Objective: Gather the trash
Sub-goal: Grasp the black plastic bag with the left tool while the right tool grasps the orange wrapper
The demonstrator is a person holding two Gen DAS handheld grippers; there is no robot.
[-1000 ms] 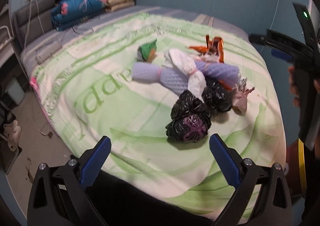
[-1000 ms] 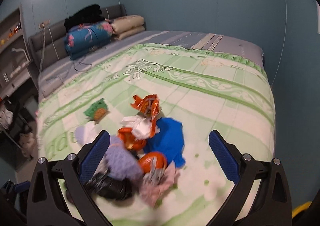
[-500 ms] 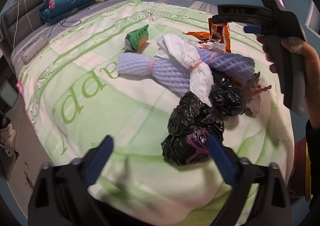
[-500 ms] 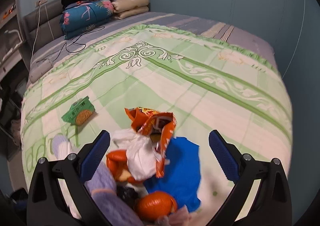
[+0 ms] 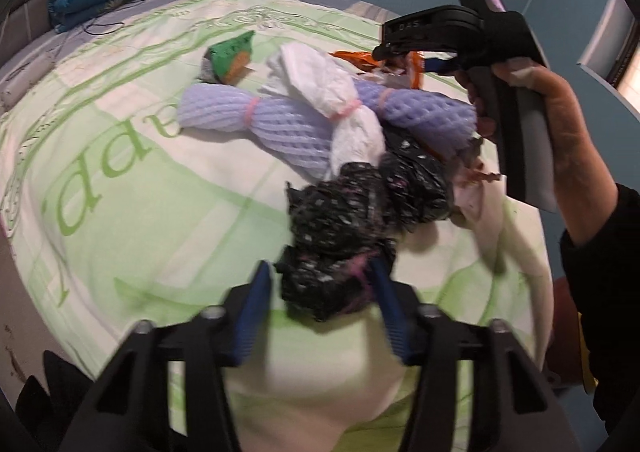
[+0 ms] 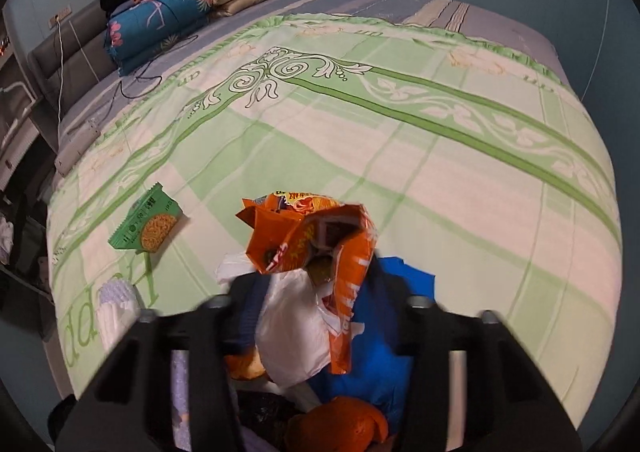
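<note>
Firstly, left wrist view: left gripper [image 5: 320,294] narrowed around black bag [image 5: 336,252] at near edge of trash pile on bed [image 5: 120,171]; firm grip unclear. Soft, light; pinch bunched middle.

Right wrist view: right gripper [image 6: 320,312] half-closed around orange wrapper [image 6: 316,240] and white plastic [image 6: 292,332]; crinkly, slippery.

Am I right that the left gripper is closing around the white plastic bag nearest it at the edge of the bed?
Not quite: the left gripper is closing around the black plastic bag, as the left wrist view shows. The white plastic bag lies farther back in the pile. It is indeed at the edge of the bed.
</note>
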